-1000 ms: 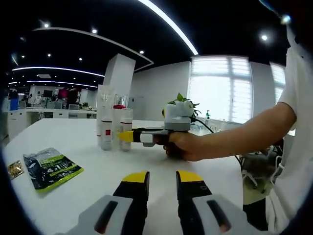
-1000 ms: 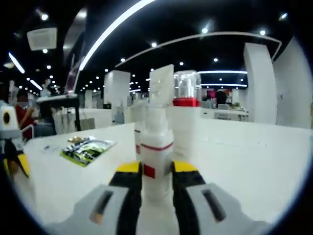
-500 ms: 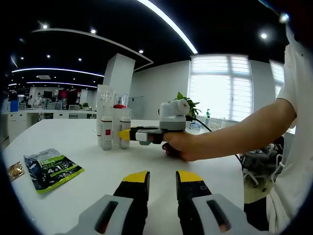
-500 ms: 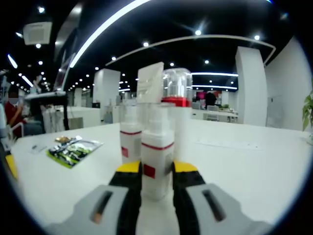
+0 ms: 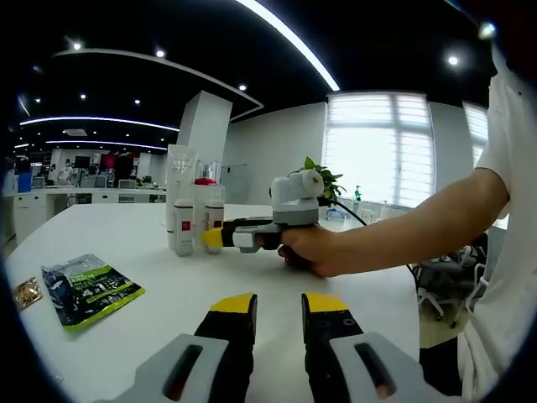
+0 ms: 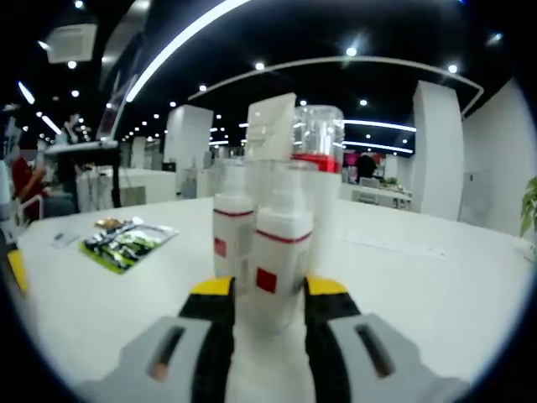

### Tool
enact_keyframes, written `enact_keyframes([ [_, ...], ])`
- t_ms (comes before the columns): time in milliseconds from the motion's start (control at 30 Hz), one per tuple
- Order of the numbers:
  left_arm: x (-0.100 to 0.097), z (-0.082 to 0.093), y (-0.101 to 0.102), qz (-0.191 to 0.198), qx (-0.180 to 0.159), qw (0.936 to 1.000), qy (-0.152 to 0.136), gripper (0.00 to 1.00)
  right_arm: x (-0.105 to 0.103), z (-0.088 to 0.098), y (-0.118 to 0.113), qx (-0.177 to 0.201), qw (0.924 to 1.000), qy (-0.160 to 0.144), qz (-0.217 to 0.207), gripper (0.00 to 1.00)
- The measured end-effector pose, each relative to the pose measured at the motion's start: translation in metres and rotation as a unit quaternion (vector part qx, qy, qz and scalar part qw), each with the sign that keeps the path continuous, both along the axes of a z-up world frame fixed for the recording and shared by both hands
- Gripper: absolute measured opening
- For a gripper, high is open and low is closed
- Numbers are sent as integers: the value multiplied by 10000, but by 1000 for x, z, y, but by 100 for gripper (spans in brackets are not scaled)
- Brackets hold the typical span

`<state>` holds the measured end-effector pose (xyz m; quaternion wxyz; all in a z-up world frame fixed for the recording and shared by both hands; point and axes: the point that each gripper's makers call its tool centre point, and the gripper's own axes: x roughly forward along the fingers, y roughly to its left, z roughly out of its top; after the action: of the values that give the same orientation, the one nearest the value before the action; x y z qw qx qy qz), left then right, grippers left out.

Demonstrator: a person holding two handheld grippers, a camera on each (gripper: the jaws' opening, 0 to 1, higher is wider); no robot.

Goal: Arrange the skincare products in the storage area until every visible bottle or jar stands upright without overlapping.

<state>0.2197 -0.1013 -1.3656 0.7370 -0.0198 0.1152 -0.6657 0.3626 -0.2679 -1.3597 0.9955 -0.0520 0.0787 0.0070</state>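
White bench [image 5: 168, 294] carries everything. Right hand-held gripper [image 6: 268, 290]: jaws spread wider than 0.5 s ago, now standing just off both sides of the front bottle [image 6: 281, 269] rather than pinching it, so released; bottle stands upright between the tips. Second bottle [image 6: 232, 248] just behind-left of it, red-capped jar [image 6: 323, 168] and flat tube [image 6: 270, 126] behind, all upright and close together. Left hand-held gripper [image 5: 267, 306] hangs unclenched over bare bench, unchanged. Left gripper view adds the person's hand [image 5: 310, 252] on the right hand-held gripper, its tips at the cluster, plus a plant [image 5: 323, 172]. Green packet [image 5: 88, 285] ahead-left; small gold sachet [image 5: 25, 290] beyond it.
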Motion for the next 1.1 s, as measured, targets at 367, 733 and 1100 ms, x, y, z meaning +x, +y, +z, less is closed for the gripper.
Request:
enact_keyframes([
  [367,18,5,5,474,-201,9975,475,30,-31,4,-11,616,9974,-158,-337,50],
  [733,104,-2,59,2670,110,9608,741,43,-44,16,13,694,9964,-483,78,54],
  [1100,167,-32,96,3649,1026,9125,1540,48,-43,14,16,595,9973,-412,139,53],
])
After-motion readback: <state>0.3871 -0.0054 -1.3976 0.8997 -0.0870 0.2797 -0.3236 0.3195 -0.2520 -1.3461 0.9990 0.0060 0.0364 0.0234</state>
